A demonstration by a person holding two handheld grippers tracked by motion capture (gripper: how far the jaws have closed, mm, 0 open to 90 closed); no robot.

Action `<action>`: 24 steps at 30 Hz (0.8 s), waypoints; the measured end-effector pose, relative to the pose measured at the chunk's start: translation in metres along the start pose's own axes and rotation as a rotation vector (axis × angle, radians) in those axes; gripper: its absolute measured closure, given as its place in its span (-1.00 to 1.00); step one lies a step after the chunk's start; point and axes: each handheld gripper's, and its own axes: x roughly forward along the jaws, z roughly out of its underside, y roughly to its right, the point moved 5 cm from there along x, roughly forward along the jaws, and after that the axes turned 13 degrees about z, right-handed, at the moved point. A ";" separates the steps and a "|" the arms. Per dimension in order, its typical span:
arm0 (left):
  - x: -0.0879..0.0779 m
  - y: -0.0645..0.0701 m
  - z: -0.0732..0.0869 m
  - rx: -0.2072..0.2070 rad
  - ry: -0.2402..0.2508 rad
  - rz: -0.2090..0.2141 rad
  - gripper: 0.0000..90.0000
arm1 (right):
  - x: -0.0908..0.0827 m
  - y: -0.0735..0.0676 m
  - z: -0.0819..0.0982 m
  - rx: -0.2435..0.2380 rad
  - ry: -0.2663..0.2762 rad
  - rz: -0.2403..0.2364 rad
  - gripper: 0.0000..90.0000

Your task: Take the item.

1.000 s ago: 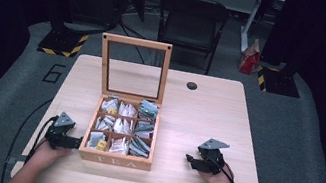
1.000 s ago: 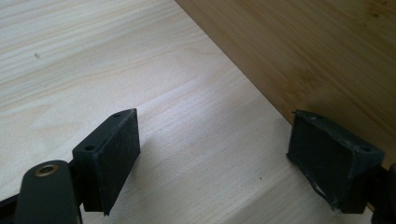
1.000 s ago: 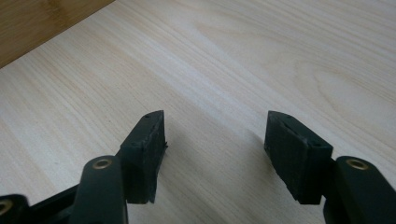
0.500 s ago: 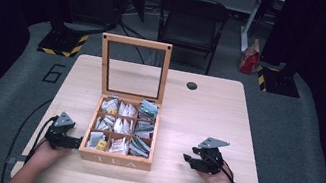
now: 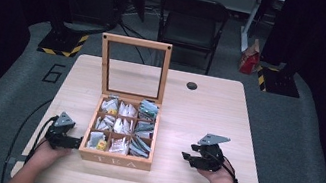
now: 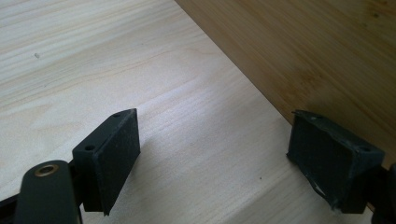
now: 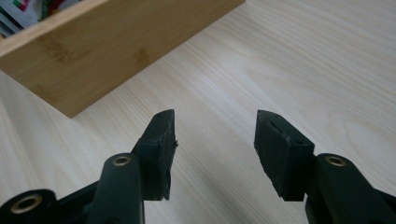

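Table [image 5: 207,114]: pale wood, rectangular, bearing all items listed below; small dark round cap [image 5: 192,85] near far edge, well apart from both grippers.

Tea box [image 5: 115,155]: bamboo, set at near-centre left of table, lettered front wall facing the person. Lid [image 5: 133,68] with clear pane, standing upright on far hinge. Nine compartments in three rows, stocked with tea bags [image 5: 117,125], mostly white and grey-green, one yellow packet in near-left cell.

Left gripper [image 5: 74,143]: resting at table level just beside box's left wall, pointed toward that wall. In left gripper view, jaws set wide, nothing between them but bare table; one pad [image 6: 334,156] close against box's side wall [image 6: 317,56], contact not certain; other pad [image 6: 114,154] over open table.

Right gripper [image 5: 186,157]: to right of box, near but clearly apart, raised slightly off table, pointed toward box. In right gripper view, jaws parted at medium width, having just been closing then easing open a little, nothing between them; box's right wall and near corner [image 7: 70,112] ahead and to upper left, apart from pads [image 7: 159,140].
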 end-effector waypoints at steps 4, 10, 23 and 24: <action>0.000 0.000 0.000 0.000 0.000 0.000 -0.64 | -0.007 -0.003 -0.010 -0.012 0.013 -0.015 0.05; 0.000 0.000 0.000 -0.001 0.001 0.000 -0.64 | -0.015 -0.006 -0.022 -0.015 0.025 -0.027 0.05; 0.000 0.000 0.000 -0.001 0.001 0.000 -0.64 | -0.027 -0.012 -0.039 -0.031 0.045 -0.056 0.06; 0.000 0.000 0.000 -0.001 0.002 0.000 -0.64 | -0.029 -0.013 -0.042 -0.029 0.049 -0.058 0.06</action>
